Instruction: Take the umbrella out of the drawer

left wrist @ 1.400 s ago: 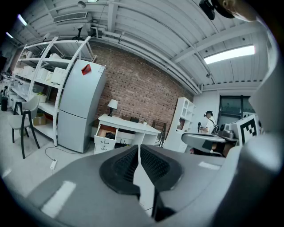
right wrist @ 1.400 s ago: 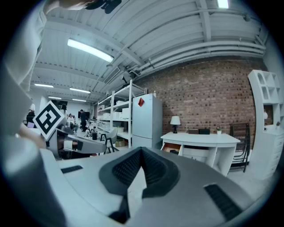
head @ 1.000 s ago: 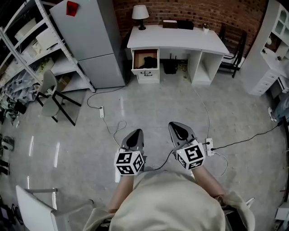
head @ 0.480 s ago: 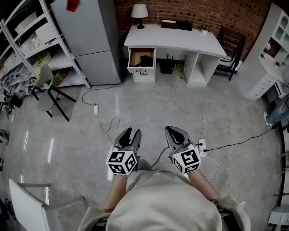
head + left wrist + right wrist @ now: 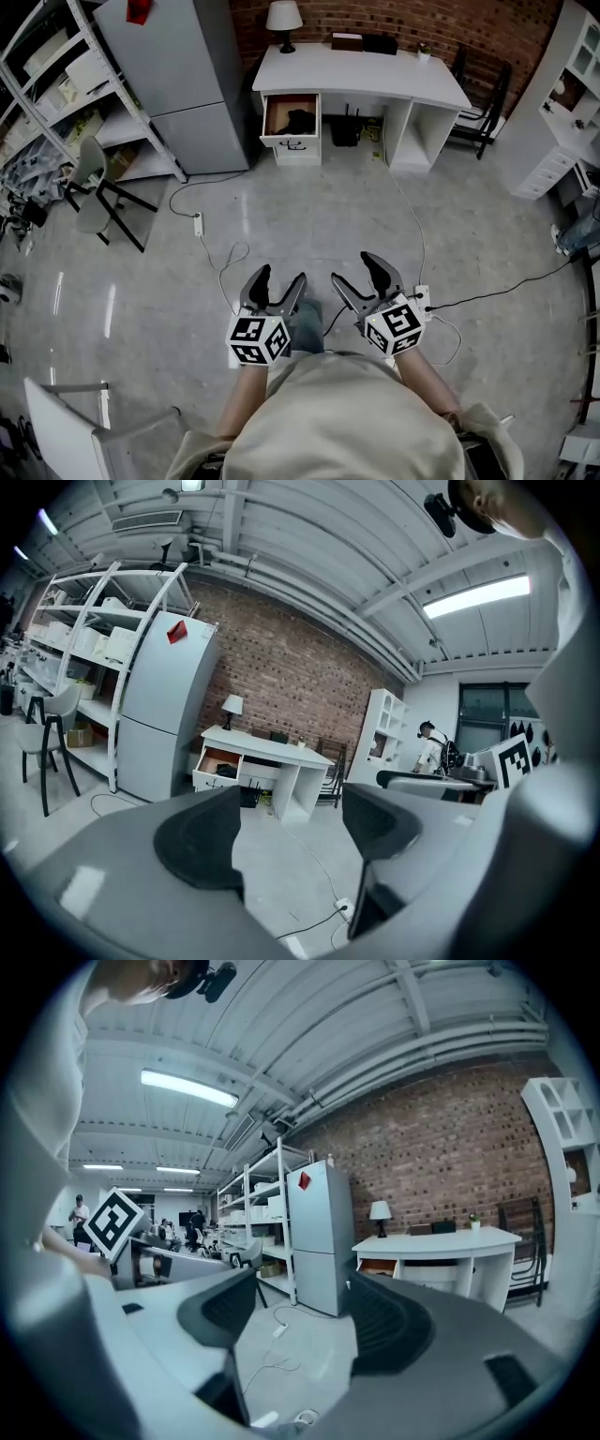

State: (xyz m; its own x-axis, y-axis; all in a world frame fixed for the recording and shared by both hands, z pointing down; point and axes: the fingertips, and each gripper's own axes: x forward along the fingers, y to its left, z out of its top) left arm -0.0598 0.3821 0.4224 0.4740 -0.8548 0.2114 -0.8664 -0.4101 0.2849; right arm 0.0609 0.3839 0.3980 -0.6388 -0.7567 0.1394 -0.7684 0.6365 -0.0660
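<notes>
White desk (image 5: 361,80) against the brick wall, its drawer (image 5: 291,142) pulled open. Dark shape inside, likely the umbrella (image 5: 300,119). Left gripper (image 5: 278,281) and right gripper (image 5: 357,272) held low before the body, well apart from the desk. Both sets of jaws have just been opening and now stand wide, nothing between them; probably readied for the reach.

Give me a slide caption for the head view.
Left tongs and right tongs, both just opened and empty, face a white desk with its drawer open.
</notes>
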